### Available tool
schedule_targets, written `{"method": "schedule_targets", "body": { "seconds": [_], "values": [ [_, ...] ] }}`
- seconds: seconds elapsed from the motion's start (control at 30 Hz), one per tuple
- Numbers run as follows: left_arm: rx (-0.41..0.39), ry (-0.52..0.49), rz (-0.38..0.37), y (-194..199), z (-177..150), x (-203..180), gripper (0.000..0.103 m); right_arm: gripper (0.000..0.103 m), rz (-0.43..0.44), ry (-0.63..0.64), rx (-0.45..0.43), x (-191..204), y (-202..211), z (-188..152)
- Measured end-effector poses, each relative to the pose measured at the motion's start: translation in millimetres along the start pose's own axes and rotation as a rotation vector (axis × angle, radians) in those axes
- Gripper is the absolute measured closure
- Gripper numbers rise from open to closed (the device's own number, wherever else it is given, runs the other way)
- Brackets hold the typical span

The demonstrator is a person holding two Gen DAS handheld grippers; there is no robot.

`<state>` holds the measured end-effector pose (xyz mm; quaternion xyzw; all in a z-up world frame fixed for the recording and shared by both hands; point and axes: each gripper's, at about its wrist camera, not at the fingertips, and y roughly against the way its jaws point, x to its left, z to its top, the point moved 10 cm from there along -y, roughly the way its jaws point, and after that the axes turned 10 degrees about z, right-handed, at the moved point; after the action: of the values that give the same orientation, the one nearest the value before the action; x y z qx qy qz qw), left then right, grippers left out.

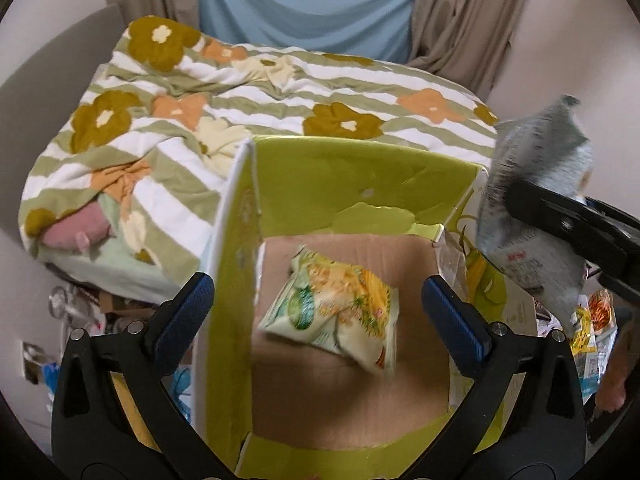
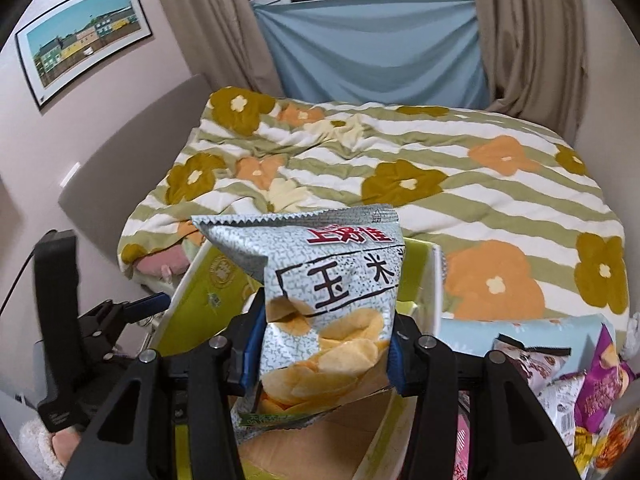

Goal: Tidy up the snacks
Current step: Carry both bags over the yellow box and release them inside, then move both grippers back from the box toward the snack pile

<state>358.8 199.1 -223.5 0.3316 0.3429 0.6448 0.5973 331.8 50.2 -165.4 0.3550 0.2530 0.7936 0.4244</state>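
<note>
The green box (image 1: 360,168) stands just before the bed (image 1: 280,92). Inside it lies a yellow snack bag (image 1: 332,312), under my wide-open left gripper (image 1: 316,316). My right gripper (image 2: 320,356) pinches the grey chip bag (image 2: 324,300) above the box; it looks light, puffy and crushable, so I grip its middle gently.

The silver-grey foil chip bag (image 2: 332,304) carries a red brand logo in Chinese characters near its top, partly cut off, and below it large black characters "玉米" inside a black frame. Print on the other packets is too blurred to read.
</note>
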Motion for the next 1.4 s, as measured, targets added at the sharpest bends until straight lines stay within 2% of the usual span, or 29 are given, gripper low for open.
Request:
{"method": "schedule_targets", "body": {
  "seconds": [0.27,0.33,0.37,0.4,0.43,0.47,0.8,1.13,1.27,1.4],
  "values": [
    [0.023,0.036,0.032,-0.3,-17.3,16.4,0.000,0.056,0.028,0.047,0.078,2.8,-46.0,0.4],
    [0.028,0.041,0.038,-1.9,-20.3,19.3,0.000,0.052,0.016,0.053,0.099,-2.4,-60.3,-2.4],
    [0.030,0.047,0.036,-2.6,-22.1,20.4,0.000,0.041,0.010,0.054,0.102,-4.1,-65.3,-3.2],
    [0.033,0.051,0.033,-3.6,-23.2,21.1,0.000,0.018,0.007,0.055,0.103,-5.4,-68.4,-3.6],
    [0.039,0.056,0.031,-4.6,-25.4,22.2,0.000,0.006,0.007,0.056,0.107,-7.3,-72.5,-5.2],
    [0.044,0.057,0.032,-5.5,-27.6,23.1,0.000,0.000,0.006,0.057,0.106,-9.6,-75.2,-6.7],
    [0.025,0.046,0.030,7.8,-29.5,20.6,0.000,0.000,-0.007,0.078,0.062,-7.1,-50.1,-9.1],
    [-0.052,0.008,0.025,60.3,-10.6,13.4,0.000,0.000,-0.011,0.035,-0.019,5.2,22.4,-5.0],
    [-0.083,-0.035,-0.012,81.4,-9.0,-7.3,0.000,0.000,-0.084,0.018,-0.063,1.2,61.7,-13.3],
    [-0.102,-0.085,-0.077,101.0,-18.5,-44.9,0.000,0.000,-0.135,-0.031,-0.095,-11.7,104.9,-32.5]
  ]
}}
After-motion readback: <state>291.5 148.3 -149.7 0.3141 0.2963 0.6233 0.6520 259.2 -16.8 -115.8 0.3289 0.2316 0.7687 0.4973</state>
